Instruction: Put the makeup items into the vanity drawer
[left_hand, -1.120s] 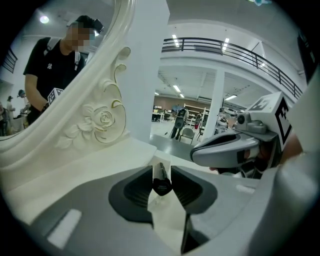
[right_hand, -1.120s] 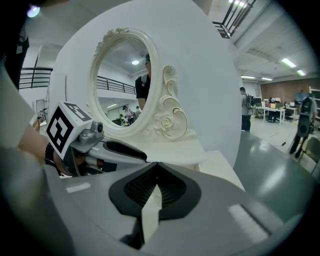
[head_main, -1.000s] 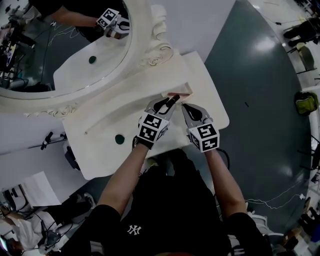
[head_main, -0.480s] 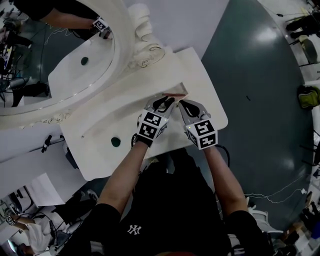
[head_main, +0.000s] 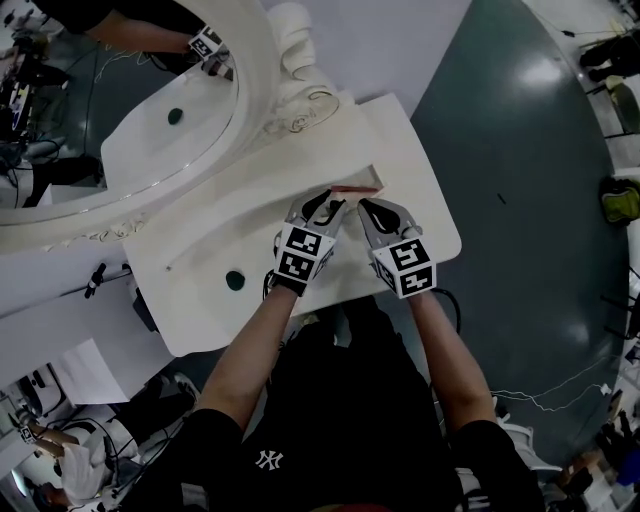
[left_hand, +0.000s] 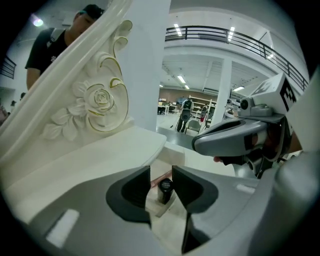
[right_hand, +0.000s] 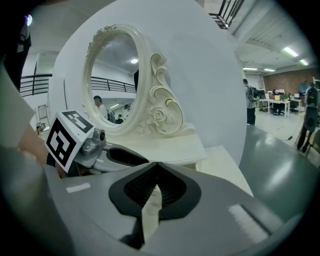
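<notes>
A: Where does the left tool (head_main: 333, 204) sit?

B: Over the open drawer (head_main: 360, 189), which lies at 12 o'clock from the person's hands on the white desk (head_main: 200, 300); its jaws stand apart, and in the left gripper view a dark tube (left_hand: 165, 189) stands upright between them, down in the drawer; it lies close against the right-hand jaw, with a gap on the other side.

A: And the right tool (head_main: 368, 208)?

B: Just beside the left one, at its 3 o'clock; its jaws are pressed together, tips meeting, with nothing between them.

A: Anything else on the desk?

B: A small green disc (head_main: 235, 280) lies flat at 8 o'clock from the left tool, well apart from the drawer; I cannot tell what kind of item it is.

A: What is behind?

B: The oval mirror (head_main: 120, 100) at 10 o'clock, showing the disc's reflection; a carved rose (left_hand: 102, 100) decorates its frame, seen at 10 o'clock in the left gripper view.
</notes>
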